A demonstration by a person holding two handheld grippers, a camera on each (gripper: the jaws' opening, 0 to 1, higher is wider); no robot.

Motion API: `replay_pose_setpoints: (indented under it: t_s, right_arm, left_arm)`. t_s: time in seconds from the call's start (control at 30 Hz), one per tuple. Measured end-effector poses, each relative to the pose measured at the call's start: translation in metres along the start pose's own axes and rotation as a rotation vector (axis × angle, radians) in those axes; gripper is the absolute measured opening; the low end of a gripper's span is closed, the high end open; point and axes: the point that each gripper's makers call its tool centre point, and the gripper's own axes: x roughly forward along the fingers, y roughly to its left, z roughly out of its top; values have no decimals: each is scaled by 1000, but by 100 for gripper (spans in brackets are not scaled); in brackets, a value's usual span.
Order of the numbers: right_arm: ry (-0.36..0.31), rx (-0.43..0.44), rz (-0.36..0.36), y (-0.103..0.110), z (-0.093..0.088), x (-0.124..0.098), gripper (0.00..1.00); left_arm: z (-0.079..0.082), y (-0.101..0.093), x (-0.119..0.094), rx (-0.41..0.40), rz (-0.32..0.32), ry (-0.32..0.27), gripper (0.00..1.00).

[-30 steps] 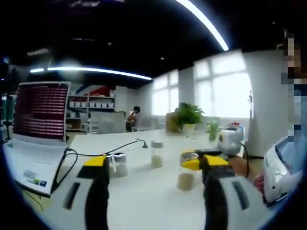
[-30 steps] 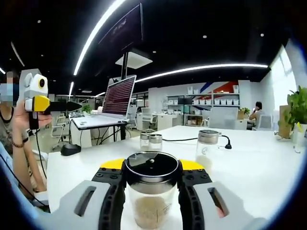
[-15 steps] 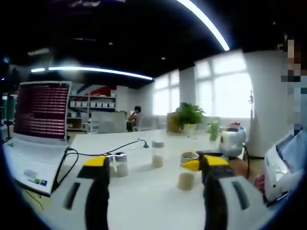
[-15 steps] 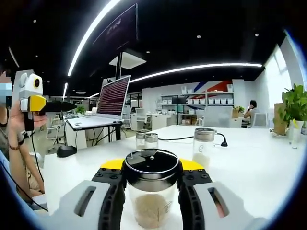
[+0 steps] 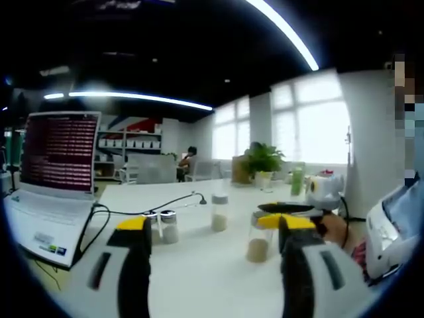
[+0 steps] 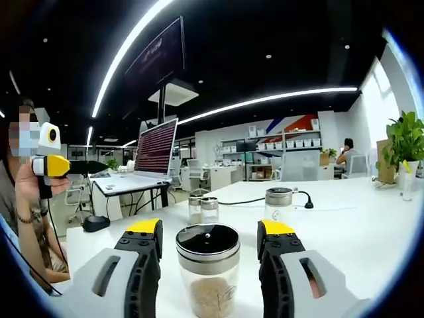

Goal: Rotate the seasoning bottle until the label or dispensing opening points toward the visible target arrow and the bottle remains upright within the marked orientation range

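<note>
The seasoning bottle [image 6: 208,278], clear glass with a black lid and tan grains inside, stands upright on the white table [image 6: 358,225]. My right gripper [image 6: 209,232] is open, one jaw on each side of the bottle with a small gap to the glass. In the left gripper view the same bottle [image 5: 256,242] sits right of centre, with the right gripper [image 5: 281,208] reaching in around its top. My left gripper [image 5: 213,225] is open and holds nothing, raised above the table. A hand holds the left gripper [image 6: 66,165] up at the far left.
A taller jar [image 6: 278,204] and two small shakers [image 6: 202,209] stand behind the bottle. An open laptop [image 5: 56,165] with a black cable [image 5: 152,207] sits on the left. A potted plant [image 5: 263,160] is at the table's far end.
My right gripper's jaws have opened and let go of the seasoning bottle, which now stands free between them. The left gripper has stayed open and hardly moved.
</note>
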Motion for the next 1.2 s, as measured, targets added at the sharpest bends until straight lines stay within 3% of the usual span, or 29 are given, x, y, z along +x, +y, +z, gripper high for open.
replay_pose_setpoints:
  t_s: [0.23, 0.5, 0.63, 0.73, 0.83, 1.07, 1.2]
  right_arm:
    - [-22, -37, 45, 3, 23, -10, 61]
    - [-20, -91, 92, 1, 35, -11, 62]
    - [15, -131, 132, 0, 33, -9, 62]
    - [42, -107, 198, 4, 31, -9, 65]
    - [12, -93, 220, 2, 41, -11, 66]
    - [39, -22, 394, 8, 41, -3, 68]
    - [75, -24, 557, 25, 33, -5, 67]
  left_arm:
    - [-2, 3, 1, 4, 11, 8, 83]
    - [-2, 2, 3, 2, 4, 7, 83]
    - [-4, -1, 3, 2, -10, 12, 83]
    - [-3, -1, 1, -2, -4, 6, 83]
    - [-3, 0, 0, -3, 1, 7, 83]
    - [-4, -1, 0, -3, -2, 11, 83]
    - [-4, 0, 1, -5, 1, 11, 83]
